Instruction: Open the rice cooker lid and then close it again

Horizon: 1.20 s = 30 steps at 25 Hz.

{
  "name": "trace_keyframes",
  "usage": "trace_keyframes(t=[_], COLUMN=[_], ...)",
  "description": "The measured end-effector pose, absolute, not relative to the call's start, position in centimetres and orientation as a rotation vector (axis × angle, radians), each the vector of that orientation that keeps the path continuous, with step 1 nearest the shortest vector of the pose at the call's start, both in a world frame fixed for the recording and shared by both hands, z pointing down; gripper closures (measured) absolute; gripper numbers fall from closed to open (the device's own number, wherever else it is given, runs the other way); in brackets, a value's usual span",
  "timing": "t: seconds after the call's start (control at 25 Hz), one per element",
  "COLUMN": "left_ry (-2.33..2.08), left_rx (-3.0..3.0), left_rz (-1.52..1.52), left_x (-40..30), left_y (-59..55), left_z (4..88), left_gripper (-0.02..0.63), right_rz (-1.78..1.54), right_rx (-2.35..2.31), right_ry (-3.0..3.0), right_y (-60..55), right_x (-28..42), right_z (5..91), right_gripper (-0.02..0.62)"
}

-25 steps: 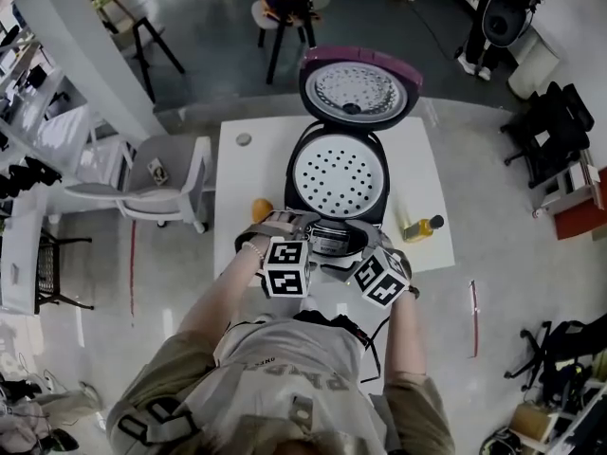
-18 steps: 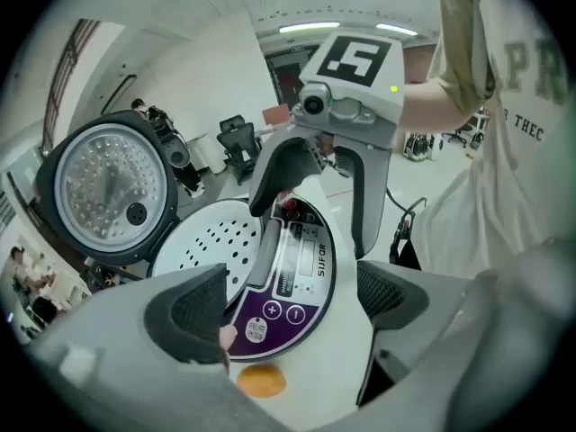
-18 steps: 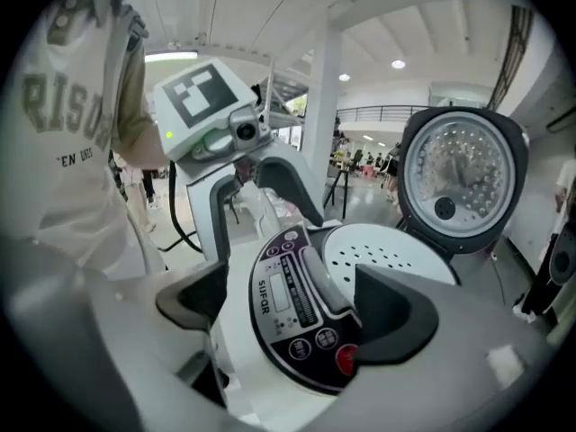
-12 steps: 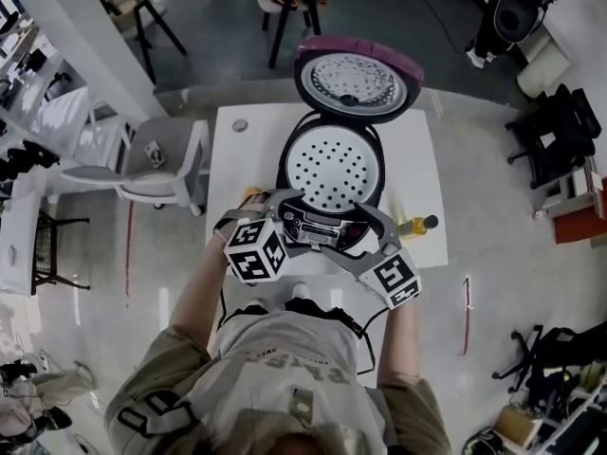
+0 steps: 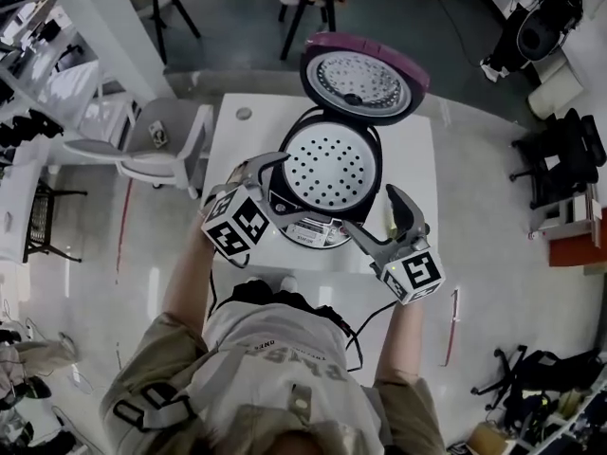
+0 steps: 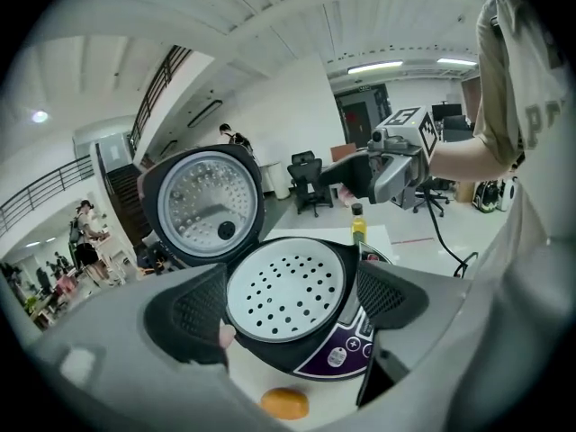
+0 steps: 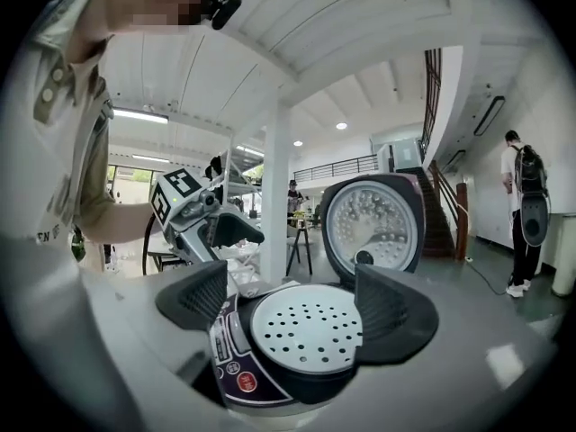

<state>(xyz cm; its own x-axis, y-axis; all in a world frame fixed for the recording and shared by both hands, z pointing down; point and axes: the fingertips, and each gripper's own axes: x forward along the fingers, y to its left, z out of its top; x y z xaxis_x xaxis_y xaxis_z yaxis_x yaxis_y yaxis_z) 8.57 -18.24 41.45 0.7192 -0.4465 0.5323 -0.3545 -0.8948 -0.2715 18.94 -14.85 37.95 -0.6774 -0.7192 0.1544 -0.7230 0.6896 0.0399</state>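
Rice cooker (image 5: 327, 183) sat on the white table (image 5: 232, 140) with its lid (image 5: 363, 79) swung up and standing open at the far side. A white perforated tray (image 5: 332, 167) filled the pot's mouth. A small bottle (image 6: 358, 223) of yellow liquid stood beside the cooker. You held the left gripper (image 5: 268, 180) over the cooker's left front and the right gripper (image 5: 379, 218) at its right front. Both had their jaws wide apart and gripped nothing. A second earlier you had them close together at the control panel; since then both had lifted and spread to either side.
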Motion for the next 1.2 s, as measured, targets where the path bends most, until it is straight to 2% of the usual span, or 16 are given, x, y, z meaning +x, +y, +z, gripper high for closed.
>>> trace_keyframes(t=[0.28, 1.2], left_ry=[0.783, 0.74], left_rx=[-2.748, -2.734], left_rz=[-0.882, -0.846], left_x=[7.6, 6.3], left_y=[-21.1, -33.7], left_z=[40.2, 38.3], left_gripper=[0.141, 0.14], right_rz=[0.081, 0.037], right_rx=[1.306, 1.479], right_ry=[-2.758, -2.61], right_y=[-16.8, -26.3], right_x=[21.2, 26.4], right_z=[37.4, 34.6], right_gripper=[0.158, 0.158])
